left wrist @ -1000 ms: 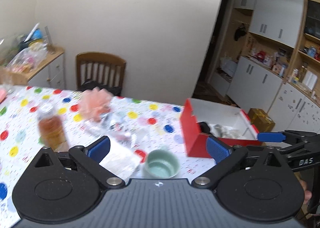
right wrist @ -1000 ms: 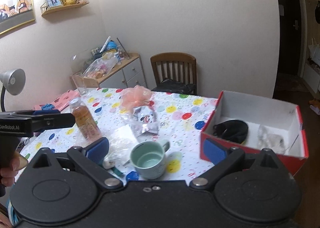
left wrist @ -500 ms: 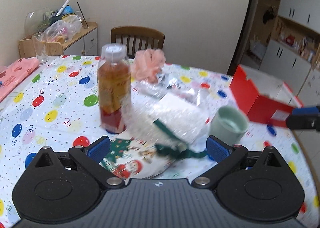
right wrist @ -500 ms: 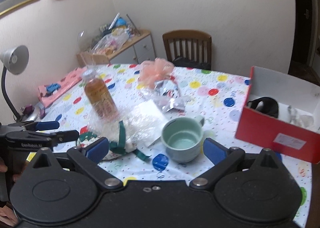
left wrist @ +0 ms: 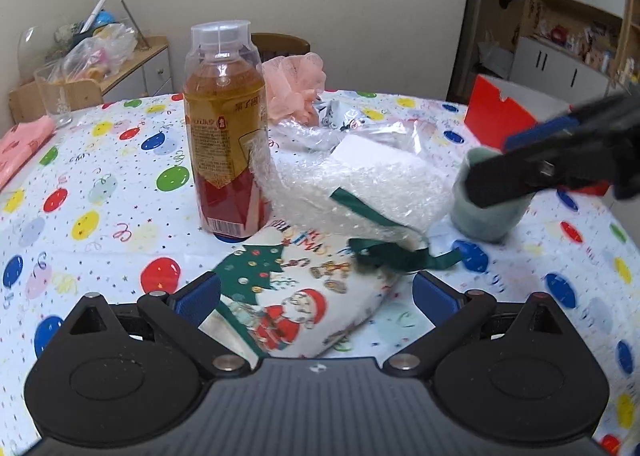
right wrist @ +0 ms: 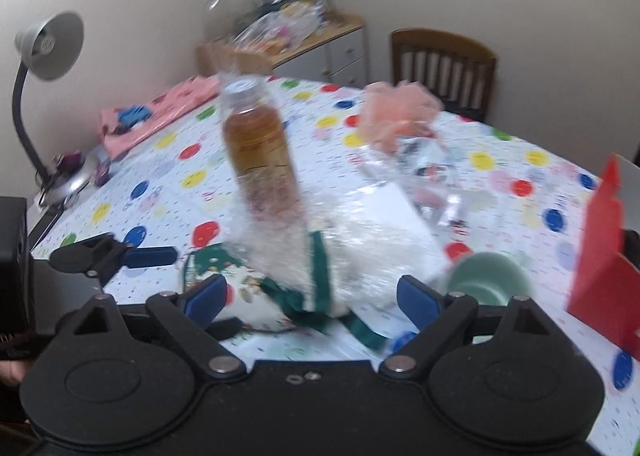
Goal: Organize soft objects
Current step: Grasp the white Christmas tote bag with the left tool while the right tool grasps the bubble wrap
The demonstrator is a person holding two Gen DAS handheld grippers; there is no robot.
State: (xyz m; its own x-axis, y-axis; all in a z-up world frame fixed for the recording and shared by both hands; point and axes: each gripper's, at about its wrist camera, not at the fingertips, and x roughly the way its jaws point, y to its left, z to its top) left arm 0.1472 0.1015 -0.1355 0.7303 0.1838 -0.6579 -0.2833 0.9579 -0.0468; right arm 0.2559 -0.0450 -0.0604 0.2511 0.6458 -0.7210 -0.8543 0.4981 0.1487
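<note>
Christmas pouch (left wrist: 304, 296), a soft fabric bag printed with a tree and a Santa, lies flat on the tabletop (left wrist: 100, 224) just in front of the drink bottle (left wrist: 225, 128), its green ribbon (left wrist: 396, 256) trailing to the bottle's right. Left of the bottle the balloon-patterned cloth runs bare out to a pink cloth (left wrist: 20, 148) at the table's edge, with a glass (left wrist: 54, 96) and a cluttered wooden cabinet (left wrist: 120, 60) against the cream wall beyond. In the right wrist view a grey desk lamp (right wrist: 44, 56) stands further left of the bottle, at the table's corner. Leaning against the bottle's right side is a crinkly bubble-wrap bag (left wrist: 360, 184) that overlaps the pouch's far end. Behind the bottle and a little right sit a peach mesh puff (left wrist: 296, 84) and a small foil packet (left wrist: 340, 116), with a wooden chair (right wrist: 442, 64) at the far side of the table. Right of the bottle, past the bubble wrap, stands a pale green mug (left wrist: 488, 212), and further right a red box (left wrist: 500, 116) at the table's edge. Beyond it the room opens onto white cupboards (left wrist: 560, 64) and crowded shelves.

The left tool (left wrist: 316, 294) hangs low over the pouch with its blue pads wide apart on either side, gripping nothing. The right tool (right wrist: 312, 298), blurred, has its jaws closing but spread wide around the ribbon and bubble wrap, pads not pressing on either.
</note>
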